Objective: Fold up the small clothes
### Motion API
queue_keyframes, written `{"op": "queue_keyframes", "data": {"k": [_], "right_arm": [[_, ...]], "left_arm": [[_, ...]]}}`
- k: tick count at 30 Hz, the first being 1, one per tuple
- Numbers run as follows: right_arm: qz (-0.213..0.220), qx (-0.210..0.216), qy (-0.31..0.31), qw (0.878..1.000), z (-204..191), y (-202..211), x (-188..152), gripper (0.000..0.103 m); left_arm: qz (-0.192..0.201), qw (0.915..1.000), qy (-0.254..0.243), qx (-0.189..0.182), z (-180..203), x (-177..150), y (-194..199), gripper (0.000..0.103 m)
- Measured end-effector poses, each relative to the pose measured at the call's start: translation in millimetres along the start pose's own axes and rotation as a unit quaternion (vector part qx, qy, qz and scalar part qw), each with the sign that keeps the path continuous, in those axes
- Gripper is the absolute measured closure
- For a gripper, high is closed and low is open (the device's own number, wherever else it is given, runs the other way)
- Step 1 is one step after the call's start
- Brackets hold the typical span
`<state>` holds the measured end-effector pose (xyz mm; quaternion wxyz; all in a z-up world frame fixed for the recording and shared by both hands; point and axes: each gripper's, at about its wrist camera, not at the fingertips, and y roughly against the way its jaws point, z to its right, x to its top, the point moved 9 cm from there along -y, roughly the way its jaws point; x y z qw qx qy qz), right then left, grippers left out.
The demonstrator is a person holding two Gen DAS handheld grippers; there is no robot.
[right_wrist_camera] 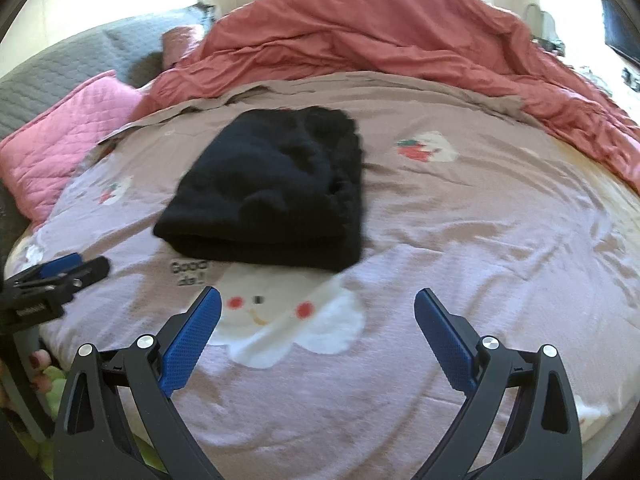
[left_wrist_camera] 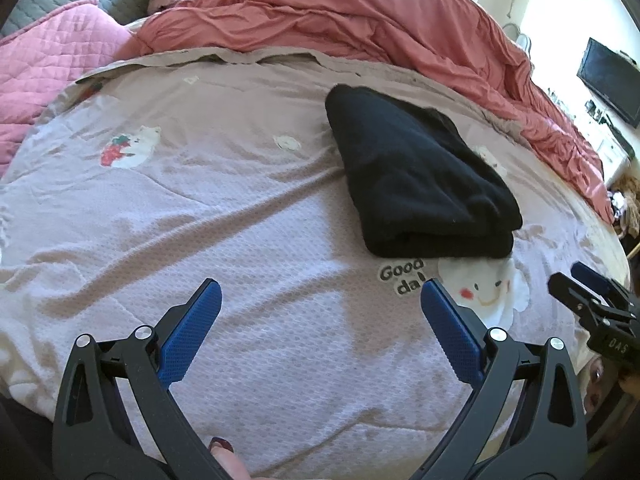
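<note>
A black garment (left_wrist_camera: 416,176) lies folded into a thick rectangle on the lilac bedspread (left_wrist_camera: 240,216); in the right wrist view the same black garment (right_wrist_camera: 276,192) sits ahead and left of centre. My left gripper (left_wrist_camera: 320,292) is open, empty, and well short of the garment, to its near left. My right gripper (right_wrist_camera: 318,300) is open too, with nothing between its fingers, above a white smiling cloud print (right_wrist_camera: 296,320). The right gripper (left_wrist_camera: 588,292) shows at the right edge of the left wrist view; the left gripper (right_wrist_camera: 68,268) shows at the left edge of the right one.
A bunched salmon duvet (left_wrist_camera: 360,16) runs along the far side of the bed. A pink quilted pillow (left_wrist_camera: 52,64) and a grey quilted headboard (right_wrist_camera: 60,68) lie at far left. A dark screen (left_wrist_camera: 608,80) and a cluttered shelf stand at right. A thumb (left_wrist_camera: 228,456) shows at the bottom.
</note>
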<state>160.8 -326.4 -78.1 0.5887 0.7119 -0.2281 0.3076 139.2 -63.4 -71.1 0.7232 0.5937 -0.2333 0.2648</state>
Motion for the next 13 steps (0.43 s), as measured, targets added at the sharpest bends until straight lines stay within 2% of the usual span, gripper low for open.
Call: {"op": "queue_keyframes", "data": {"k": [3,6,7,9,10,12,13], "right_arm": [[0.017,-0.052,-0.045,0.998,46.0,11.4,2.3,0.006],[0.030,-0.122,-0.091,0.988,106.5,27.0,-4.6,0.007],[0.028,-0.163,-0.122,0.979,141.8,36.3,-13.2,0.007],[0.030,-0.218,-0.183,0.958,198.8,55.9,-31.9,0.006],[0.034,-0.256,-0.222,0.940,236.5,72.6,-48.0,0.006],[0.035,-0.323,-0.273,0.906,290.8,100.3,-78.8,0.005],[0.030,-0.365,-0.301,0.880,320.6,118.1,-100.0,0.005]], "left_arm": [[0.007,0.9997,0.023,-0.001,-17.8,9.2,2.8,0.010],[0.010,0.9977,0.062,0.027,-60.5,25.1,4.5,0.009],[0.015,0.9967,0.074,0.032,-74.3,30.5,6.1,0.009],[0.025,0.9920,0.099,0.074,-124.2,45.6,9.8,0.009],[0.027,0.9897,0.107,0.091,-143.7,50.1,10.6,0.009],[0.027,0.9800,0.127,0.151,-203.9,58.9,11.8,0.009],[0.028,0.9728,0.143,0.180,-235.2,61.5,13.4,0.009]]}}
